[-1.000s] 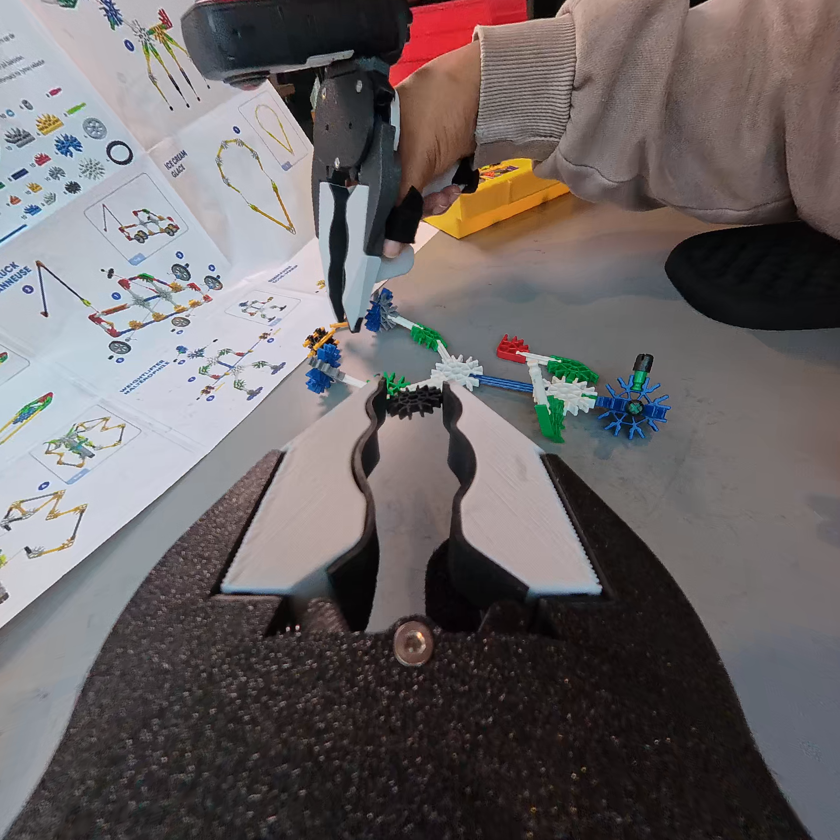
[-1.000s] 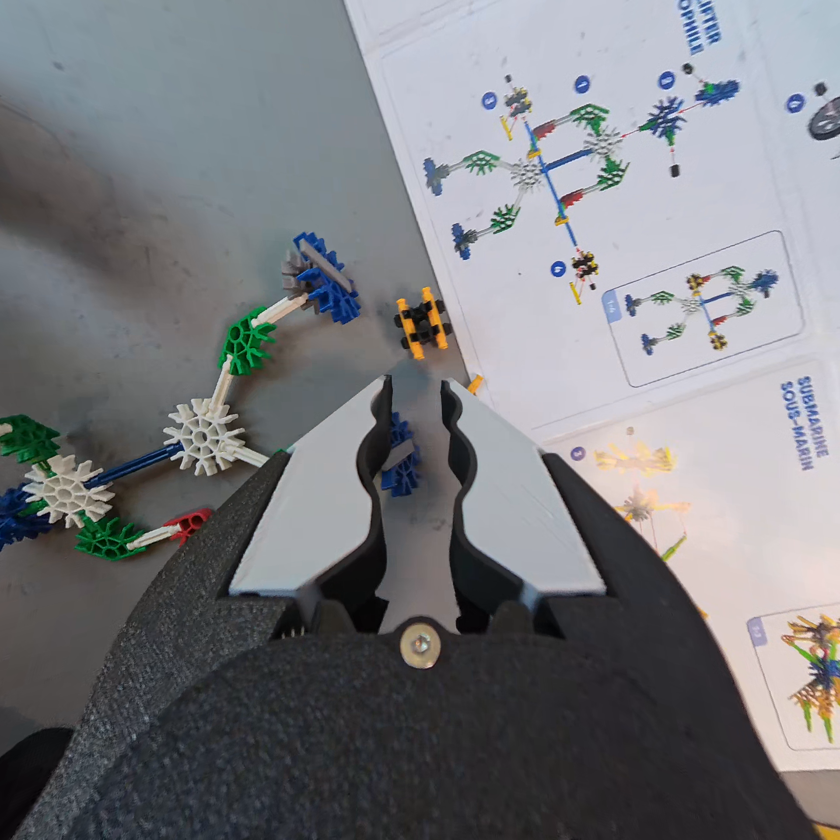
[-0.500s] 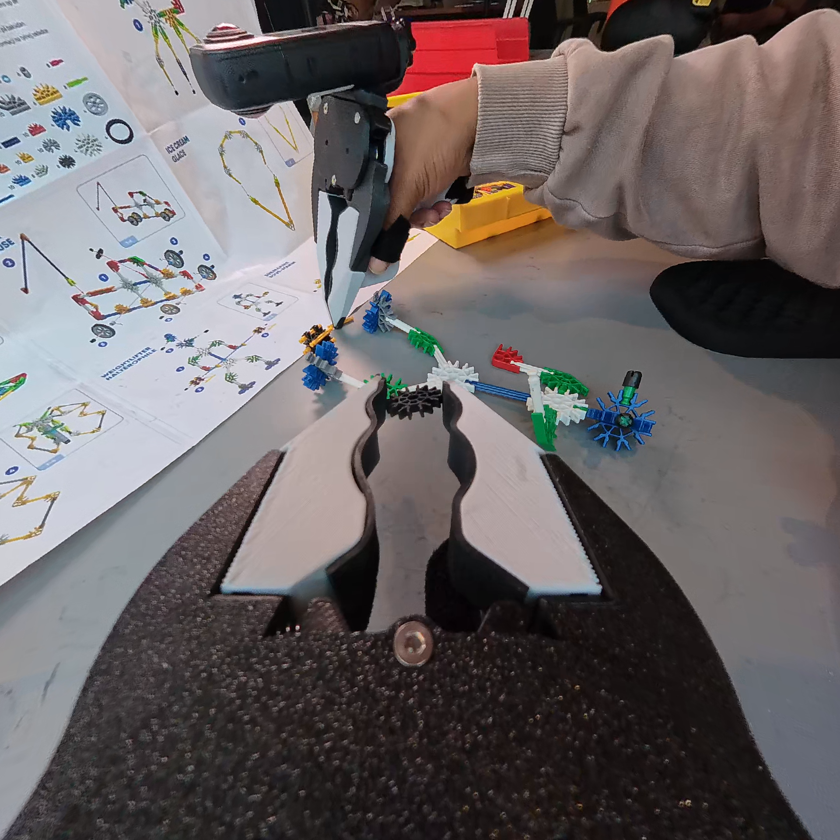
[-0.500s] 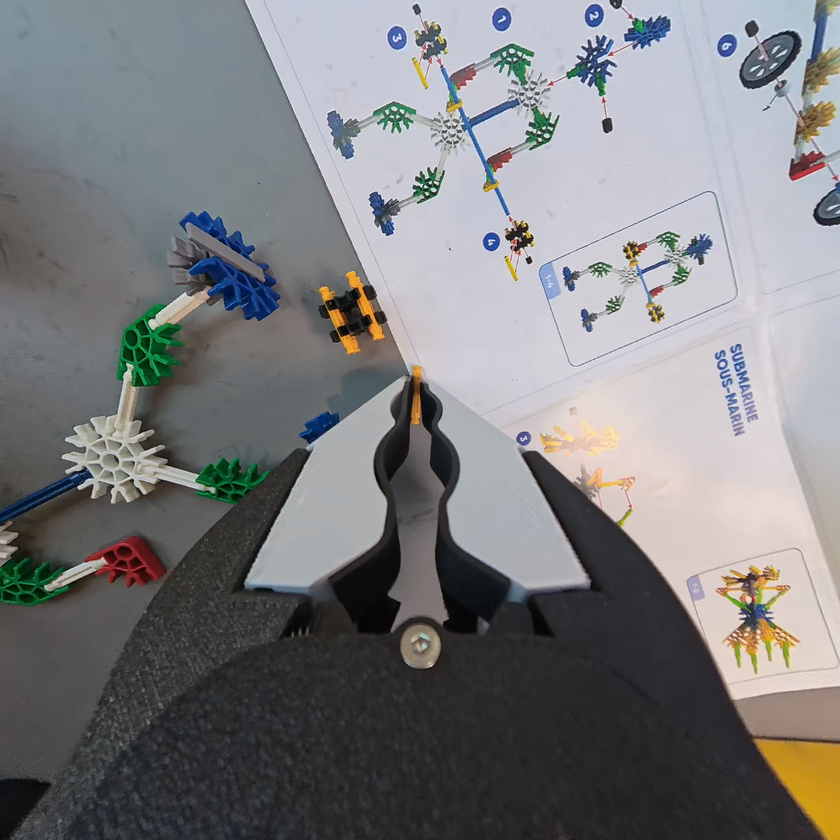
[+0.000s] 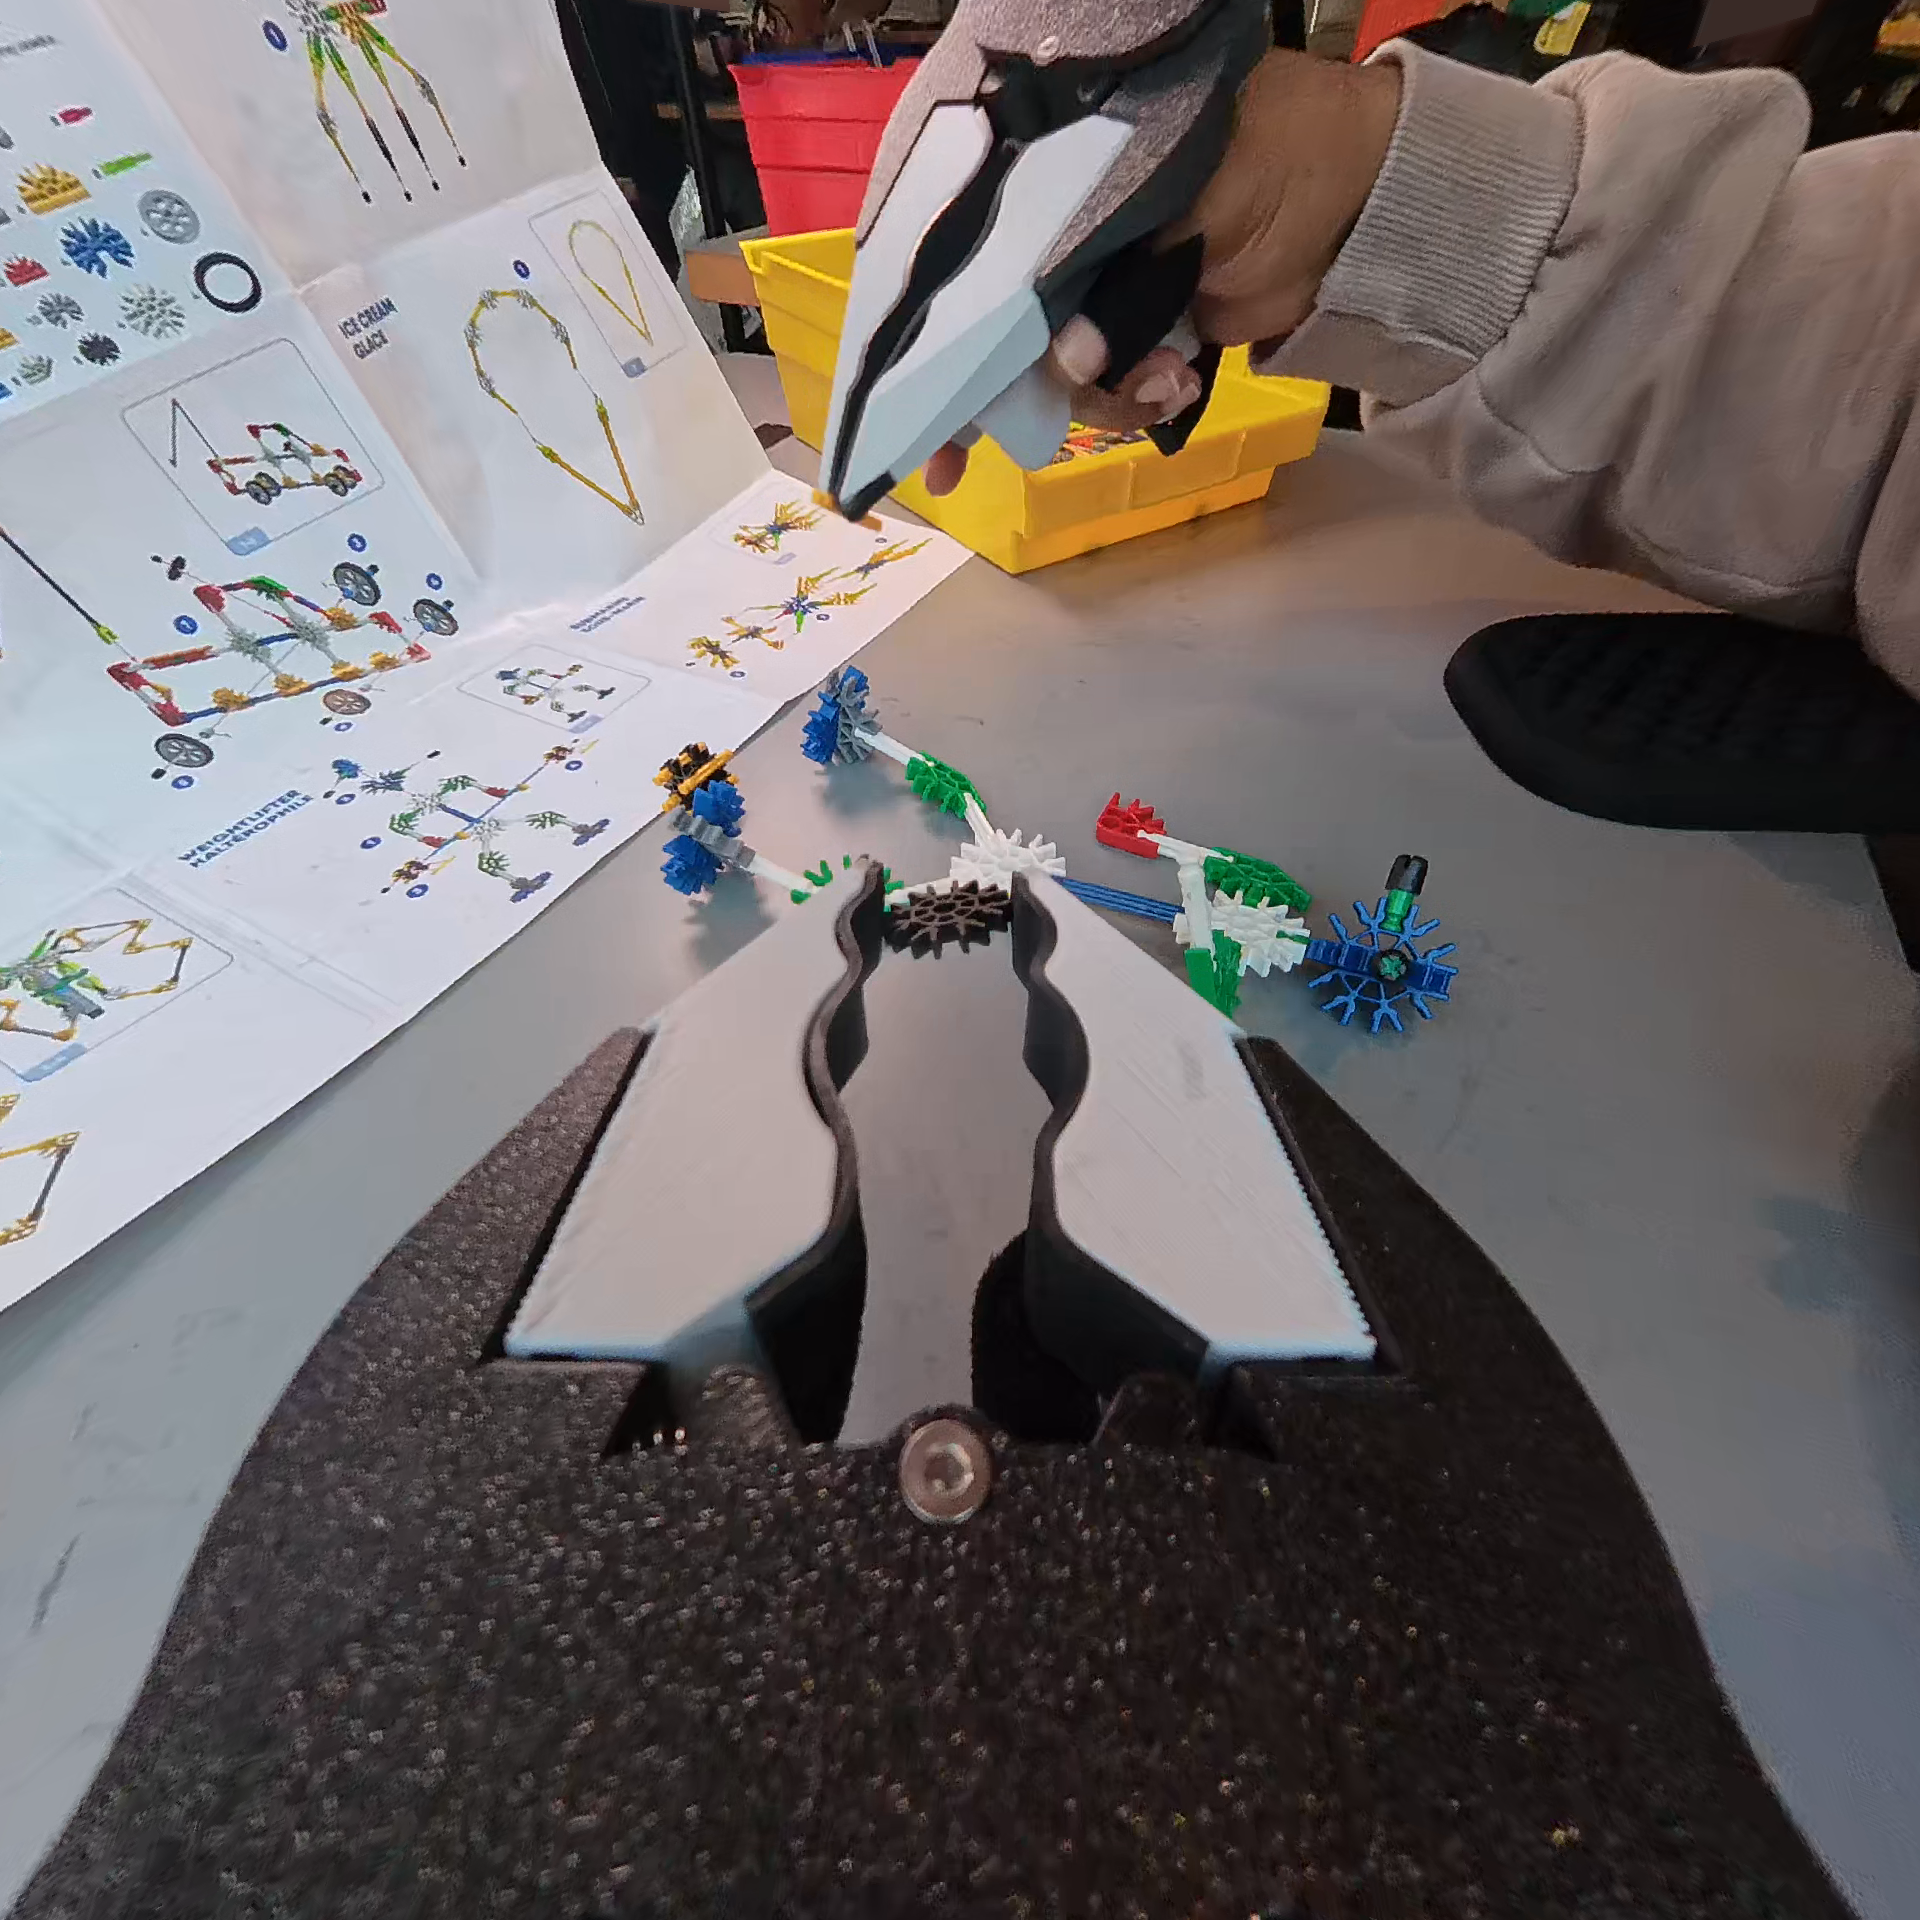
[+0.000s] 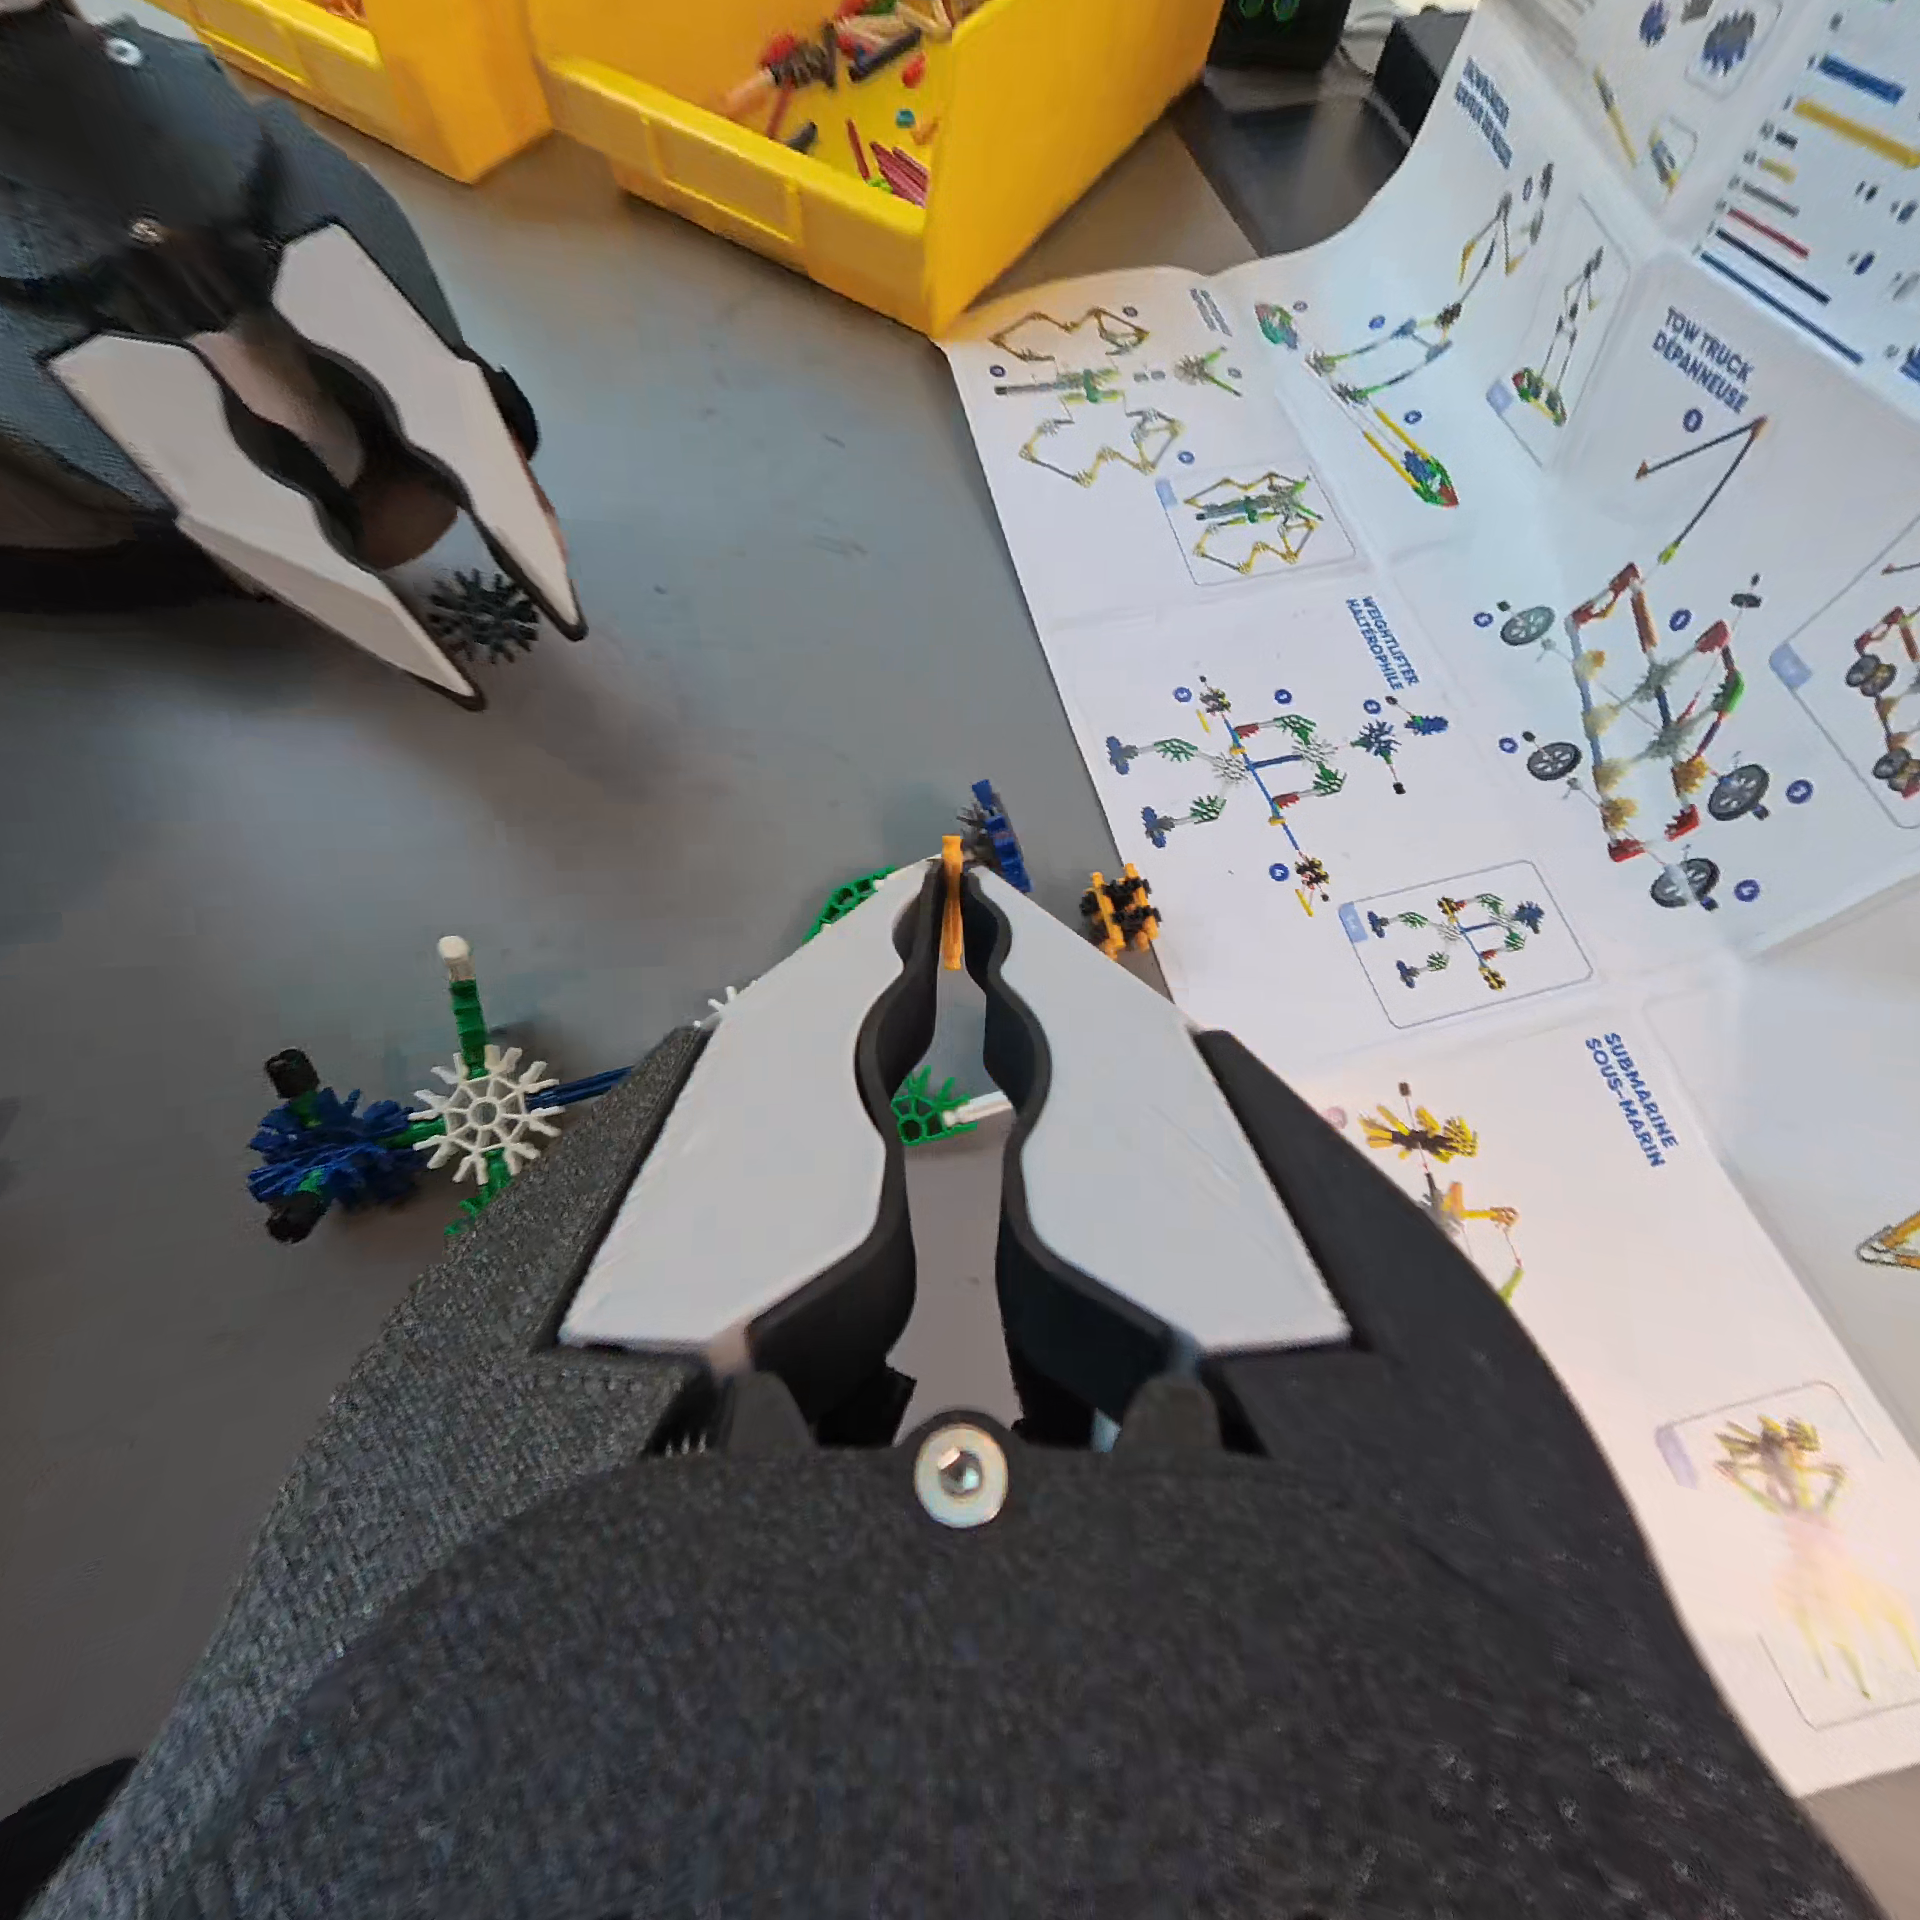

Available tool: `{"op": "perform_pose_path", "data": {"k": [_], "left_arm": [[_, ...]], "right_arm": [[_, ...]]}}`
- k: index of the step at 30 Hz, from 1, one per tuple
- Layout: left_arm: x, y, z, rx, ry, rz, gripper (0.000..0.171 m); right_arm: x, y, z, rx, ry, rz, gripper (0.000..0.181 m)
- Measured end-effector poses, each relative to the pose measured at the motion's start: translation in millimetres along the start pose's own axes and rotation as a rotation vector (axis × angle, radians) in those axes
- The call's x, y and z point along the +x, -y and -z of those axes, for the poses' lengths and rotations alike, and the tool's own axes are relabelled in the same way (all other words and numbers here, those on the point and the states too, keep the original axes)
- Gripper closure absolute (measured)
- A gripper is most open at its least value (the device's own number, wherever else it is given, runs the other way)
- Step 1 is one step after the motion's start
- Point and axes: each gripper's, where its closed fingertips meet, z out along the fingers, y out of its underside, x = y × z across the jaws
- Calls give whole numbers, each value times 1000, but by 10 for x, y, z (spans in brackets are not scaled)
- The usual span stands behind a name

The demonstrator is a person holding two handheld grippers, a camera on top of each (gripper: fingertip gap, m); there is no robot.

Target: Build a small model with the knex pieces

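The left gripper [image 5: 943,902], with grey fingers lined in black, is held low over the grey tabletop [image 5: 1558,1195], and a black snowflake-shaped plastic connector [image 5: 948,916] is clamped between its tips, the jaws being spread only as wide as that piece. In the right wrist view the same connector [image 6: 484,615] is seen between those tips, seemingly clear of the table.

The right gripper [image 6: 953,864] is closed on a short orange plastic rod [image 6: 950,902], which is pinched upright at the very tips. In the left wrist view this gripper [image 5: 854,497] is seen raised above the edge of the white folded instruction sheet [image 5: 312,644], gripped by a hand [image 5: 1268,208] in a beige knit-cuffed sleeve [image 5: 1621,312].

On the table between the two grippers lies a partly built toy figure of white, green, blue and red connectors joined by thin rods [image 5: 1039,852]; its white hub lies just beyond the black connector. A small yellow-and-black piece [image 5: 694,771] lies apart from it, at the edge of the sheet. A blue snowflake connector with a black-capped green peg [image 5: 1382,956] forms the figure's far right end.

Yellow plastic bins [image 6: 862,177] holding loose rods stand behind, and a red bin [image 5: 821,135] is seen farther back. A black textured pad [image 5: 1683,727] lies under the sleeve
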Motion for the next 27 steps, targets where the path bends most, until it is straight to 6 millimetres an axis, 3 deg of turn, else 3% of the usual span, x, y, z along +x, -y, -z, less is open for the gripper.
{"op": "perform_pose_path", "data": {"k": [3, 5, 7, 11, 13, 14, 16, 20, 25, 27], "left_arm": [[43, -38, -27, -25, 4, -45, 147], [56, -47, -33, -31, 9, -66, 147], [67, -43, -35, -29, 6, -66, 147], [98, -8, -43, -1, -31, -2, 147], [114, 45, -26, 28, -45, 17, 147], [119, 72, -11, 42, -43, 9, 147], [117, 128, 21, 66, -17, -40, 147], [181, 253, 57, 117, 40, -197, 147], [363, 344, 72, 150, 79, -397, 147], [447, 401, 96, 172, 101, -484, 147]], "right_arm": [[-164, -34, 159, 54, -36, 12, 179], [-74, -104, 353, 55, -152, -7, 179], [235, -188, 727, 46, -345, -65, 180], [1088, -598, 1788, -58, -828, -182, 175], [1317, -814, 2136, -116, -975, -189, 145], [1318, -837, 2180, -97, -982, -195, 139], [1138, -698, 2035, 27, -885, -204, 140], [499, -363, 1348, 171, -556, -243, 140], [-739, 211, 343, 338, 72, -382, 142], [-1147, 327, 38, 337, 302, -490, 142]]}}
